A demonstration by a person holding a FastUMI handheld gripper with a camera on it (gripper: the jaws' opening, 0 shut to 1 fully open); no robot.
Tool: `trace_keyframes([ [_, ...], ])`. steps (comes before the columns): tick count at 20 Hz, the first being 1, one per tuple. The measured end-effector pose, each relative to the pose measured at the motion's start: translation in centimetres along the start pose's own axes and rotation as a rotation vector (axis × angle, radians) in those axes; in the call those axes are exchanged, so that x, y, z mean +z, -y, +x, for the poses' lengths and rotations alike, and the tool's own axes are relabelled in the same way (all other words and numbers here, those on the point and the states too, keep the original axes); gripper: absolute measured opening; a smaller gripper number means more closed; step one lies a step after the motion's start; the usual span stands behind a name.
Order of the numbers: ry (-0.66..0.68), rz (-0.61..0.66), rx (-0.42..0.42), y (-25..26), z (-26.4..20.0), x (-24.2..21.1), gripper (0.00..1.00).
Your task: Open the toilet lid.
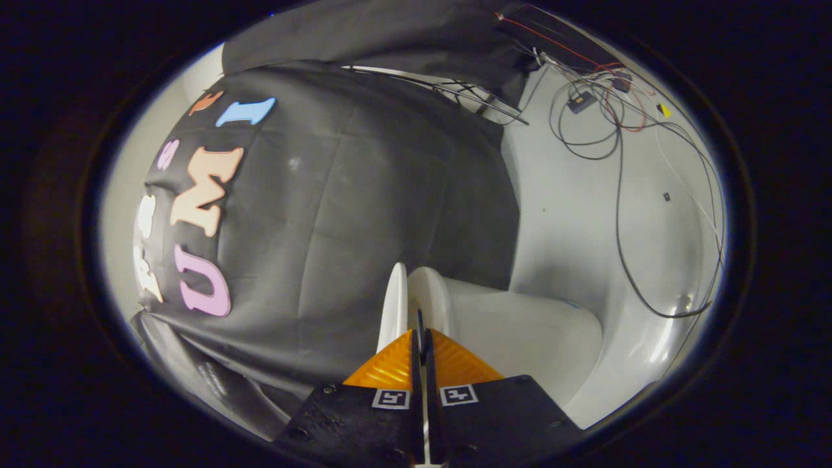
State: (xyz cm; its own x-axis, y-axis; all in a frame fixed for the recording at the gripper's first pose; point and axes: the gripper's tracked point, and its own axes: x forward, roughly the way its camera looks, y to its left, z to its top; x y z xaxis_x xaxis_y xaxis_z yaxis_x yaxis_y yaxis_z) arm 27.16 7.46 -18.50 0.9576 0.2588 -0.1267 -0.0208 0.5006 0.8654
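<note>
Orange gripper (421,351) pinching white toilet lid (394,305) edge, upright.

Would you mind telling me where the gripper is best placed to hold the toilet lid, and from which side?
Grip the thin free edge of the toilet lid, coming edge-on along its plane. It stands nearly upright as a slim white blade beside the toilet tank, narrow enough to fit between the orange fingers. The gripper appears already closed on that edge, though the contact is hard to confirm.
</note>
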Motion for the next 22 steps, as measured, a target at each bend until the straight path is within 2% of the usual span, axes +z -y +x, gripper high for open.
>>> trace_keyframes([
  [4,0.006,-0.134,0.001,-4.6,-0.9,0.0,0.03],
  [7,0.008,-0.233,0.048,-9.2,-1.5,-0.5,0.03],
  [11,-0.005,-0.370,0.050,-13.7,-2.2,-2.0,0.03],
  [16,-0.037,-0.593,0.021,-19.5,-2.9,-4.3,0.04],
  [22,-0.072,-0.781,-0.020,-24.3,-3.3,-7.1,0.05],
])
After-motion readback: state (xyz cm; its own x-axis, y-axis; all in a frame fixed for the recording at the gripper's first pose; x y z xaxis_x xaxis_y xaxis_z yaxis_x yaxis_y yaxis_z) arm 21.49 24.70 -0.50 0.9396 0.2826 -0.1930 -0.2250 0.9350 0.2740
